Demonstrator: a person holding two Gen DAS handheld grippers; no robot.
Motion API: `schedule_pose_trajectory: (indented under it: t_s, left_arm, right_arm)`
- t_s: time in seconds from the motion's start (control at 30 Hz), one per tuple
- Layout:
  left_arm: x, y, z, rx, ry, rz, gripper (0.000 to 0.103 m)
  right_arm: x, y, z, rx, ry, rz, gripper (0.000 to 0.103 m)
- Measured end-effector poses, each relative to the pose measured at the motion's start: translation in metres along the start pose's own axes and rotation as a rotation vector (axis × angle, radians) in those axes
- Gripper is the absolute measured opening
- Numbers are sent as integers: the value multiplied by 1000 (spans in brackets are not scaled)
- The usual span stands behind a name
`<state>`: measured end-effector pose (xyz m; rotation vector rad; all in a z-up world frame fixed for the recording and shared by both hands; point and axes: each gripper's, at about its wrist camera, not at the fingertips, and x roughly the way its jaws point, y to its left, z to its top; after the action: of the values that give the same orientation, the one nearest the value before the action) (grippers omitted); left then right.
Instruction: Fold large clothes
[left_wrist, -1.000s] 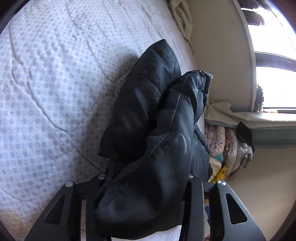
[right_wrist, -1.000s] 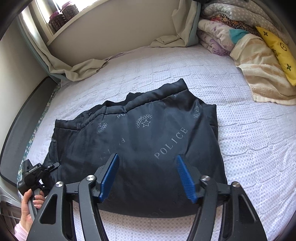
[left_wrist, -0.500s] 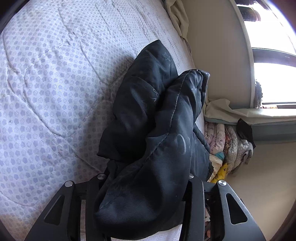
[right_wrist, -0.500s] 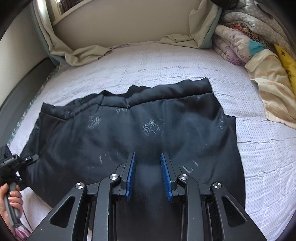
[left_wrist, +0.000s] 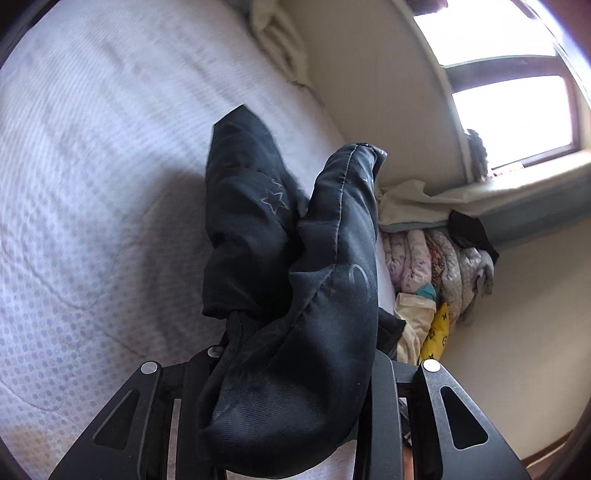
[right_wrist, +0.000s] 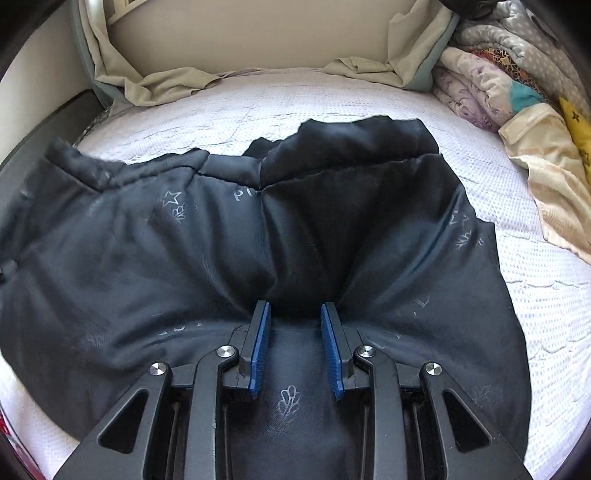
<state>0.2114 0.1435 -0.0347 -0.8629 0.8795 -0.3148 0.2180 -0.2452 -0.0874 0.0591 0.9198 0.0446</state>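
Note:
A large black padded garment (right_wrist: 369, 221) with grey stars and lettering lies spread on the white quilted mattress (right_wrist: 535, 280). My right gripper (right_wrist: 295, 325) with blue pads (right_wrist: 260, 343) is shut on a bunched fold at its near edge. In the left wrist view my left gripper (left_wrist: 291, 376) is shut on a thick bunch of the same garment (left_wrist: 314, 277), which rises lifted in front of the camera and hides the fingertips.
A pile of folded quilts and a yellow pillow (right_wrist: 517, 85) sits at the right of the bed. Beige curtain cloth (right_wrist: 159, 81) lies along the back wall under the window sill. The bed's dark frame (right_wrist: 55, 110) runs along the left.
My right gripper went from open above the garment to shut on its near edge, gathering folds toward the jaws. The left gripper swung with its held bunch; the view is blurred.

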Motion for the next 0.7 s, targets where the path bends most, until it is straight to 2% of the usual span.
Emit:
schedule_pose_trajectory:
  t_s: [0.27, 0.43, 0.57, 0.7]
  left_arm:
    - [-15, -79, -12, 236, -54, -26, 35]
    - [-15, -136, -36, 403, -59, -45, 35]
    - [-8, -172, -55, 494, -57, -42, 35]
    - [7, -207, -71, 526, -29, -58, 35]
  right_arm:
    - [9, -2, -2, 20, -10, -17, 24]
    - [11, -3, -3, 24, -14, -14, 24]
    - [11, -6, -3, 37, -15, -5, 24]
    - [12, -12, -2, 62, -11, 20, 24]
